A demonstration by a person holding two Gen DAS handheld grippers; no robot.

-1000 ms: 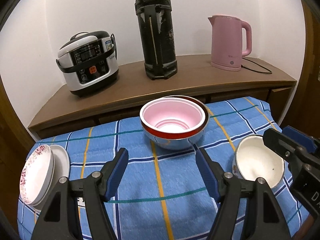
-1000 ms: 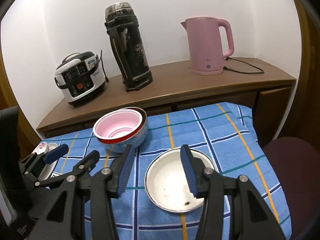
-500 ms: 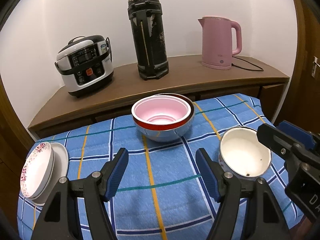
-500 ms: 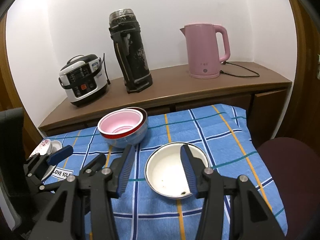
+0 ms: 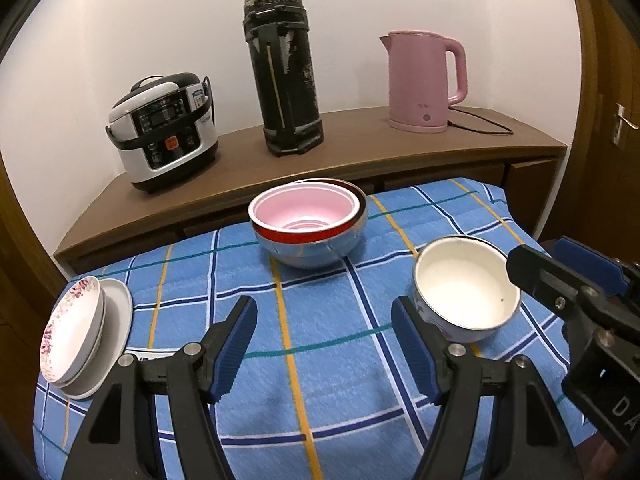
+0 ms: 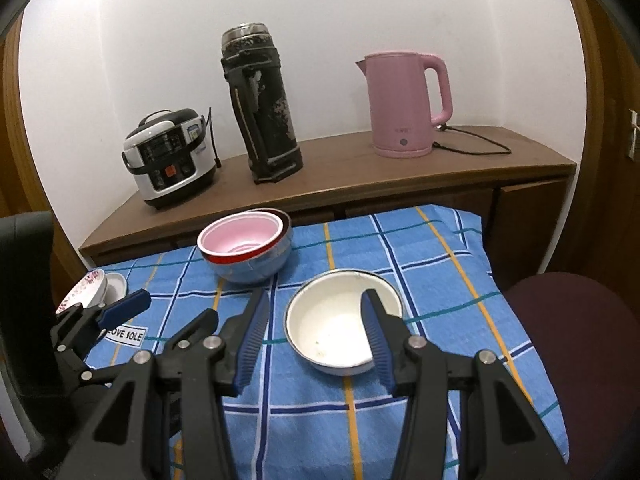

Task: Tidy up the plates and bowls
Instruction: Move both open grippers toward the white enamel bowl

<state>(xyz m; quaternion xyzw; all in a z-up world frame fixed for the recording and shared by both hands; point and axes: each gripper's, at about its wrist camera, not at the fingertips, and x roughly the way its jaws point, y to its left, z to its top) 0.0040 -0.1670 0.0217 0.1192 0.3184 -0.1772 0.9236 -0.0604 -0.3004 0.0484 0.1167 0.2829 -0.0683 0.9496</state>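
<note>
Both views have pulled back from the table (image 5: 320,420) over the last second: the nested stack of pink, red and steel bowls (image 5: 308,226) and the white enamel bowl with a metal rim (image 5: 466,286) now sit further ahead and lower in frame than before, with more of the blue checked cloth (image 6: 420,264) showing. No dish has shifted on the cloth. My reading: a retreat or repositioning between steps, not a grasp in progress; the white bowl is not yet stacked.

Left hand-held gripper (image 5: 324,344): jaws wide apart, nothing between them but bare cloth, touching nothing. The bowl stack lies straight ahead of it, well apart. The white bowl is ahead and to its right, near the right fingertip. The small stack of white plates with a floral-rimmed dish on top (image 5: 82,342) sits off to its left at the table edge.

Right hand-held gripper (image 6: 314,334): jaws partly apart, unchanged, empty. In its view the right finger overlaps the white bowl (image 6: 344,322) and the left finger stands outside the bowl's left wall; the left view shows the tips beside the bowl's far rim. Contact: cannot tell; no squeeze visible.

Behind, on the wooden sideboard (image 6: 360,176): a white and black rice cooker (image 6: 170,158), a tall black flask (image 6: 260,104), a pink electric kettle (image 6: 404,104), all untouched.
</note>
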